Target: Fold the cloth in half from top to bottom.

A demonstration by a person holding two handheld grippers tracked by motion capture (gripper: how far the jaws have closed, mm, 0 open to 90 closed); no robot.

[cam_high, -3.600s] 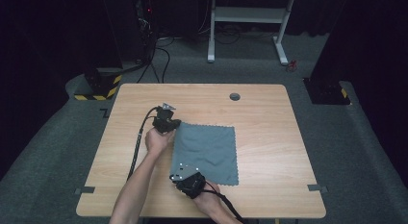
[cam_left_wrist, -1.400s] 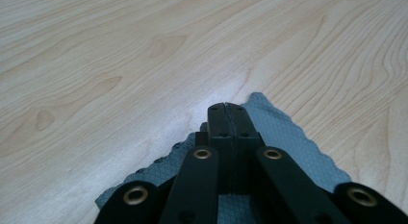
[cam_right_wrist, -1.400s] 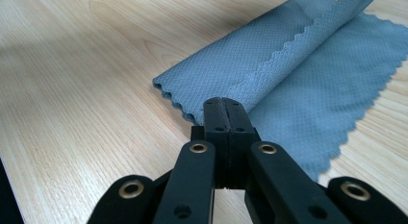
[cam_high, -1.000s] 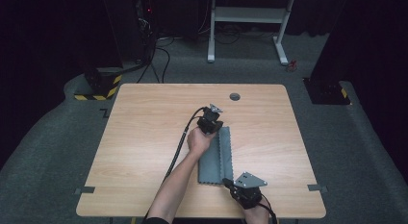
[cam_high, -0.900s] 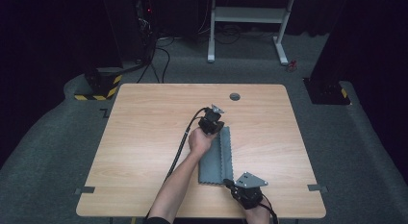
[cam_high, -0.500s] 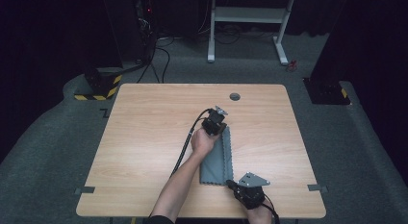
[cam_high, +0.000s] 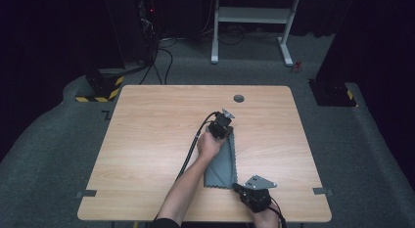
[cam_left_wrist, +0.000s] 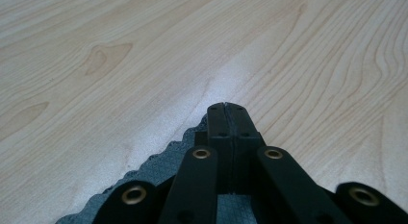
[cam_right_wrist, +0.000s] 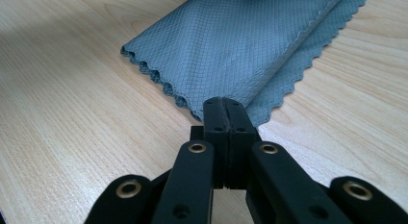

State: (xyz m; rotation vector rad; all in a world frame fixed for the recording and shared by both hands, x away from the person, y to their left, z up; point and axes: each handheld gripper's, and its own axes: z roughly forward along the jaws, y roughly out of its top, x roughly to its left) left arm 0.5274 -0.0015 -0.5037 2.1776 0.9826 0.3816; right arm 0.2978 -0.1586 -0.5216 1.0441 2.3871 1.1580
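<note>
A grey cloth (cam_high: 221, 162) with scalloped edges lies folded in half as a narrow strip on the wooden table (cam_high: 147, 140). My left gripper (cam_high: 226, 130) is at the strip's far end, shut on a corner of the cloth (cam_left_wrist: 159, 168), its closed tips (cam_left_wrist: 225, 108) pointing down at the wood. At the strip's near right corner my right gripper (cam_high: 236, 187) is shut on the cloth (cam_right_wrist: 240, 46), which fans away from its closed tips (cam_right_wrist: 223, 103). In that view two layers of cloth show, one over the other.
A round grommet hole (cam_high: 239, 98) sits near the table's far edge. The left gripper's black cable (cam_high: 188, 154) trails along the forearm. A white stand (cam_high: 254, 15) and dark equipment are on the floor behind the table. Bare wood lies left and right of the cloth.
Since the oldest frame the cloth, then spread flat, has been folded over to the right by both grippers. Over the last second the hands have hardly moved.
</note>
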